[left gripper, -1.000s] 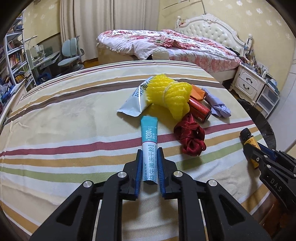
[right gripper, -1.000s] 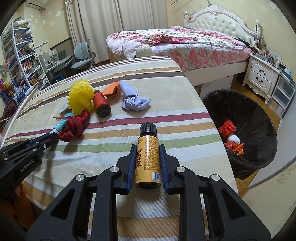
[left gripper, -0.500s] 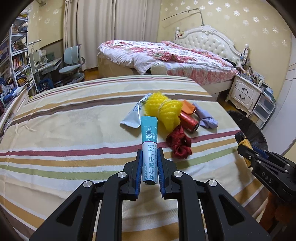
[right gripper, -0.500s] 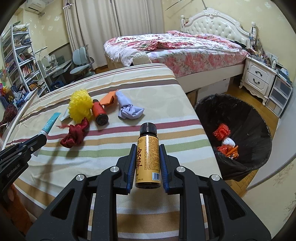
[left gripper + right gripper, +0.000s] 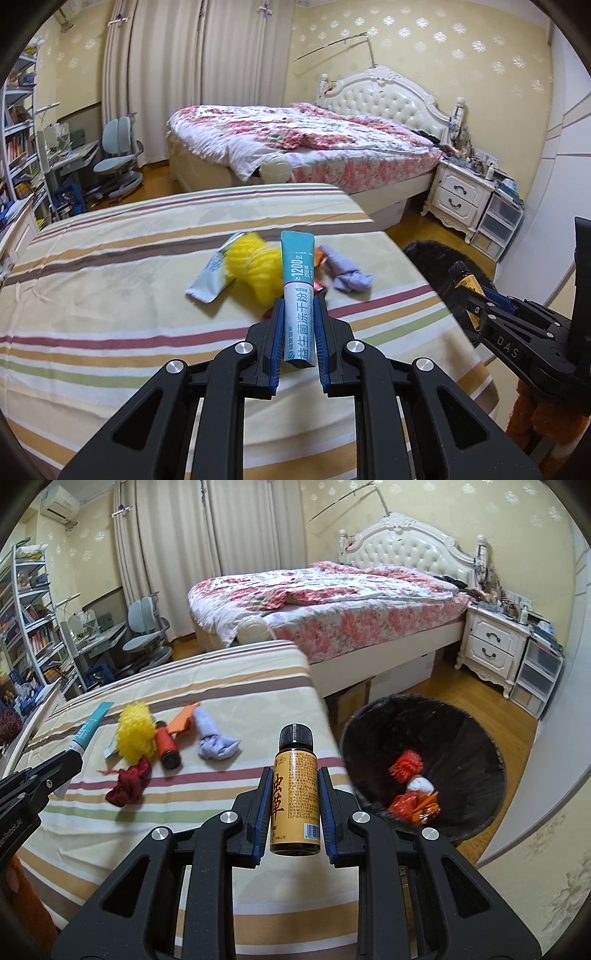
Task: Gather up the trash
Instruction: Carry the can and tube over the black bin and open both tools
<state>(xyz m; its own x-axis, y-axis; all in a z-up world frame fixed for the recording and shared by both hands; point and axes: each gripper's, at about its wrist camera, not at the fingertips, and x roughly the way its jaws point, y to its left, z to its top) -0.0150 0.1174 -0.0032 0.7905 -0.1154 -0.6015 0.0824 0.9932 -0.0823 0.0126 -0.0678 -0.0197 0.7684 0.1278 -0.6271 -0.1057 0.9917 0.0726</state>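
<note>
Left claw (image 5: 298, 325) grips sachet (image 5: 298, 295) (teal) | right claw (image 5: 294, 795) grips bottle (image 5: 295, 794)

A bedroom with pale yellow wallpaper (image 5: 424, 48) dotted with white flower motifs and long cream curtains (image 5: 177, 554) drawn shut, an air conditioner (image 5: 59, 506) mounted high beside them. A bed (image 5: 332, 594) with a white tufted headboard (image 5: 388, 96) and floral quilt stands on the wooden floor (image 5: 461, 686), a white nightstand (image 5: 493, 646) beside it. At the left sit a bookshelf (image 5: 26, 616), a desk (image 5: 70, 157) and a blue-grey chair (image 5: 116, 162)
</note>
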